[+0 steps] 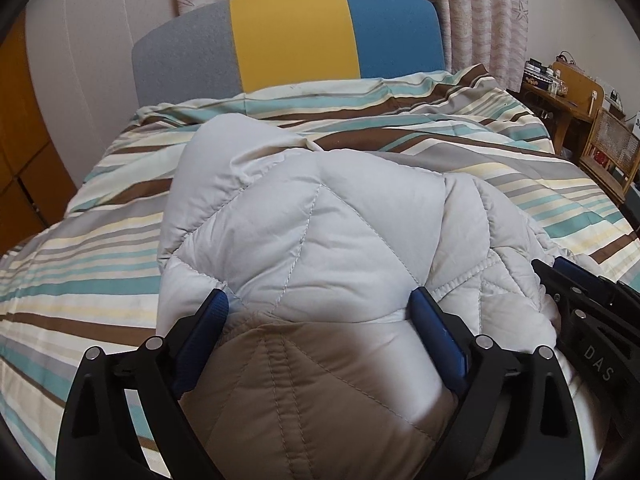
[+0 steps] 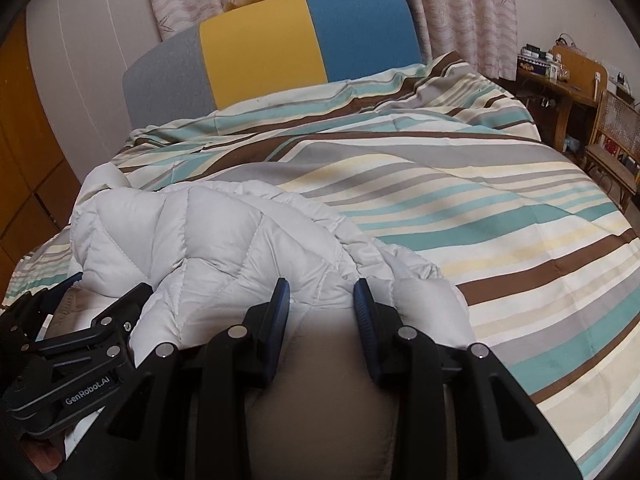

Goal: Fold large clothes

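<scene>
I see one jacket (image 1: pixel 304 240) on one bed (image 1: pixel 100 280). My left gripper (image 1: pixel 320 312) gapes wide over it. My right gripper (image 2: pixel 320 300) pinches a fold narrowly.

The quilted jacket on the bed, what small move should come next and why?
Probably open the right claw and draw back: the quilted jacket already lies bundled on the striped bedcover, the left claw stands wide around it, and only the right one looks pinched on fabric.

A puffy pale-grey quilted jacket (image 2: pixel 208 240) lies bunched on a striped bedspread (image 2: pixel 480 200). The right gripper (image 2: pixel 322 300) pinches its fold.
</scene>
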Demonstrator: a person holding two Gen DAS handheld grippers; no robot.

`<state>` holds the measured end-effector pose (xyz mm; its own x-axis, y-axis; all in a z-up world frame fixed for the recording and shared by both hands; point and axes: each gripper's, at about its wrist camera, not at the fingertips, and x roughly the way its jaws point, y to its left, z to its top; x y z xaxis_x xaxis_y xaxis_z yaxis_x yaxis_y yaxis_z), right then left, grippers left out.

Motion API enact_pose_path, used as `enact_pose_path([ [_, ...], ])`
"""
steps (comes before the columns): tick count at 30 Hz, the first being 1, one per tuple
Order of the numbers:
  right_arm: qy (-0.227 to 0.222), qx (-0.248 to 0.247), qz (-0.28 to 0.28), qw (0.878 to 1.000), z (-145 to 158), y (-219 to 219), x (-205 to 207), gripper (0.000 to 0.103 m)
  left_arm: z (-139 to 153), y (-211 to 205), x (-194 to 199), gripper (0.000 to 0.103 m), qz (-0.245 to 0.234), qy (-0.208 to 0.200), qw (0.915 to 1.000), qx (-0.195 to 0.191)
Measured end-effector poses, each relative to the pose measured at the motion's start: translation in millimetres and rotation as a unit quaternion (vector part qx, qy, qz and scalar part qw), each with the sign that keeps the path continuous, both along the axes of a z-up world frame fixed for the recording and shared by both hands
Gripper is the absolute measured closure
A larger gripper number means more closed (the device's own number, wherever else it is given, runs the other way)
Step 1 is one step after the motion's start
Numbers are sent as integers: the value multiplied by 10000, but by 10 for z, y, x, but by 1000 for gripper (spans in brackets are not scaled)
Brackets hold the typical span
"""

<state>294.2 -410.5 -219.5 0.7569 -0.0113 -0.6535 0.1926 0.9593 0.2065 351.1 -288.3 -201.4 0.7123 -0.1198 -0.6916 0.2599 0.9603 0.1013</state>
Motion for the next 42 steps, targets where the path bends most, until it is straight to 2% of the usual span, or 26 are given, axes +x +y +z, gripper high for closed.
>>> enact_pose_path([
  [2, -46, 43, 4, 10000, 3, -13, -23, 70, 88, -44, -63, 12, 68, 11, 9998, 186],
  [4, -74, 44, -9, 10000, 11, -22, -39, 70, 209, -82, -113, 12, 117, 170, 9996, 204],
  [6, -86, 63, -21, 9999, 19, -30, -49, 70, 336, -35, -160, 9, 393, 378, 9983, -204],
  [8, -101, 92, -23, 9999, 31, -36, -68, 70, 361, 7, -211, 3, 624, 387, 9959, -522],
  [11, -146, 218, -22, 9997, 51, -48, -137, 70, 200, -17, -290, 3, 549, -42, 9982, -254],
  [14, -309, 220, -25, 9993, 58, -27, -207, 70, 67, 48, -391, 3, 446, -587, 9966, -370],
  [16, -323, 58, -91, 9994, 68, 18, -210, 70, 34, 23, -389, 3, 468, -671, 9962, -314],
  [20, -203, 45, -58, 9998, 98, 15, -185, 69, 102, -27, -347, 3, 464, -490, 9976, -163],
  [23, 132, -129, 111, 9998, 225, 40, -120, 67, 246, -9, -259, 3, 329, -71, 9993, -160],
  [25, 40, -126, 196, 9997, 420, 25, -144, 65, 419, 42, -151, 3, 210, 179, 9990, -346],
  [29, -145, -69, 239, 9996, 686, 16, -124, 65, 630, 154, 125, 3, 501, 82, 9965, -670],
  [31, 46, -8, 378, 9993, 627, 26, 16, 65, 584, 150, 300, 3, 652, 188, 9963, -522],
  [34, 364, -13, 345, 9987, 355, 1, 182, 65, 340, 49, 500, 3, 459, 673, 9960, -370],
  [35, 335, 48, 327, 9989, 286, -27, 202, 64, 276, 9, 509, 3, 385, 689, 9964, -300],
  [38, 218, 213, 230, 9993, 156, -79, 197, 64, 152, -72, 454, 3, 330, 410, 9986, -103],
  [42, 100, 196, 60, 9997, 45, -99, 229, 64, -4, -102, 523, 3, 316, 378, 9988, -32],
])
